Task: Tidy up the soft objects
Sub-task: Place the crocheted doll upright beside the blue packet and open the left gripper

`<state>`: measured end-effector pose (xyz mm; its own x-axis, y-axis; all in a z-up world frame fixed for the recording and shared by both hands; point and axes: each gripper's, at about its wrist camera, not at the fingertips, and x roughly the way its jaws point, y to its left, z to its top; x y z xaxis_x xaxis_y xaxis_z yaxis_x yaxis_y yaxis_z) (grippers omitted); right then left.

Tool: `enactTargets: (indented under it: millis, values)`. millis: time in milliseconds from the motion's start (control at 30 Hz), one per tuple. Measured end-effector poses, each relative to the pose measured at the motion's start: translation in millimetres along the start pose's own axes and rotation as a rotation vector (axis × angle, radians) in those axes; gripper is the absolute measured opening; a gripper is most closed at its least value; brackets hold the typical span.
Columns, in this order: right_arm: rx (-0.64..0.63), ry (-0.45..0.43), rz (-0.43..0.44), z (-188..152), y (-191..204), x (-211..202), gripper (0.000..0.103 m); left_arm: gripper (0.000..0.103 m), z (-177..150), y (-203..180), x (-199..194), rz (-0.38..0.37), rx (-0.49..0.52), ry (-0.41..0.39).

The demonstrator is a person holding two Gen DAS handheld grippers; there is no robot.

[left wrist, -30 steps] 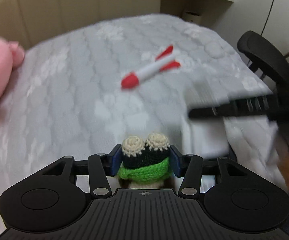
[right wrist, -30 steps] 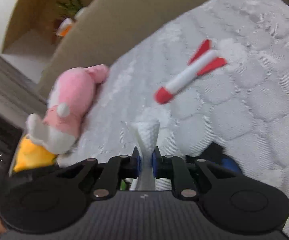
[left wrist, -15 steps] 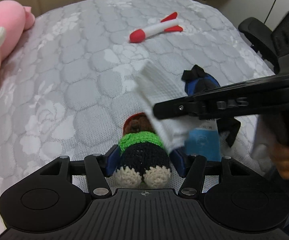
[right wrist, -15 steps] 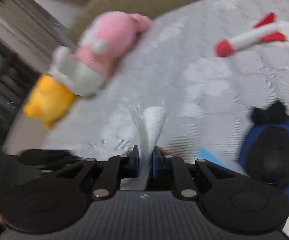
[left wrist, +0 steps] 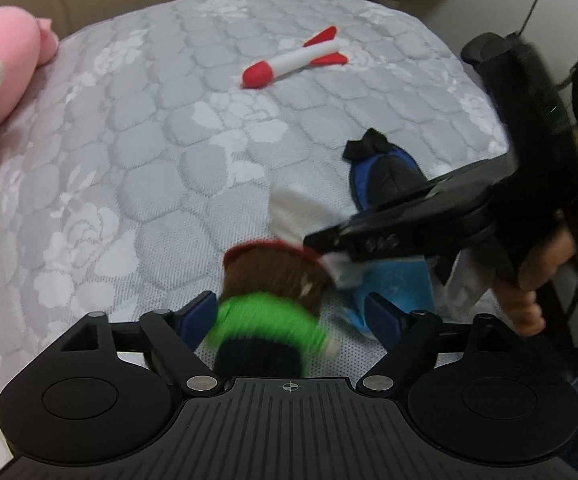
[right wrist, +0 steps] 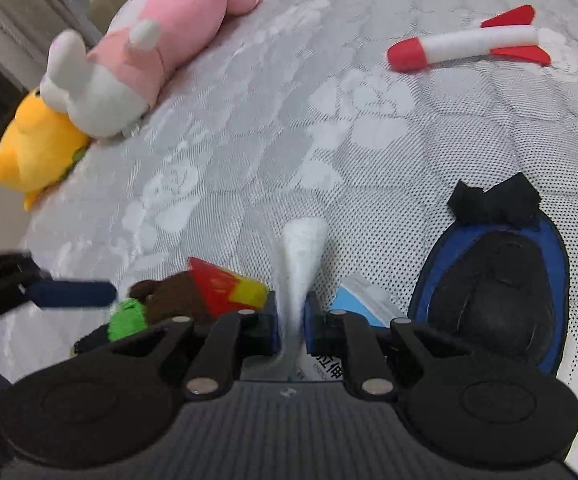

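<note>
A crocheted doll [left wrist: 273,304] with a green top, brown hair and a red hat lies blurred on the grey quilted bed [left wrist: 129,160], between the fingers of my left gripper [left wrist: 289,316]. That gripper is open, with a gap on the doll's right side. In the right wrist view the doll [right wrist: 177,300] lies low at the left, beside a blue left fingertip [right wrist: 73,294]. My right gripper [right wrist: 291,320] is shut on a white sock [right wrist: 303,248] that sticks up from its jaws. In the left wrist view the right gripper [left wrist: 329,246] hangs just above the doll's head with the sock [left wrist: 289,208].
A red and white rocket plush [left wrist: 293,60] lies mid-bed. A blue and black slipper [right wrist: 497,280] and a light blue packet [right wrist: 357,300] sit right of the doll. Pink plush [right wrist: 149,40] and yellow plush [right wrist: 33,148] lie at the left edge. An office chair [left wrist: 505,52] stands at the right.
My left gripper was shut on the doll; its jaws have spread and the doll has slipped down onto the bed. The right gripper has lowered toward the doll, still holding the sock.
</note>
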<state>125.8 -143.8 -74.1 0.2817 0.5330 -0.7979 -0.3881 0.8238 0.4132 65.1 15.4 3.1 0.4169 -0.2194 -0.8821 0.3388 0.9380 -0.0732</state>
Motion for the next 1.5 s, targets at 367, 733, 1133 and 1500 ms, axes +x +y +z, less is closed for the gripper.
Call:
enactTargets:
  millis: [367,733,1133,1500]
  values:
    - [0.199,-0.147,0.06,7,-38,-52,0.014,0.099,4,1,72,0.072,0.036,0.229]
    - [0.292,-0.067,-0.146,-13,-90,-100,0.014,0.078,34,-4,111,0.07,0.032,0.159]
    - [0.293,0.03,-0.03,-22,-43,-47,0.017,0.083,38,66,94,0.037,-0.293,0.039]
    - [0.102,-0.082,-0.148,4,-26,-32,0.052,0.094,32,76,55,0.076,-0.424,-0.143]
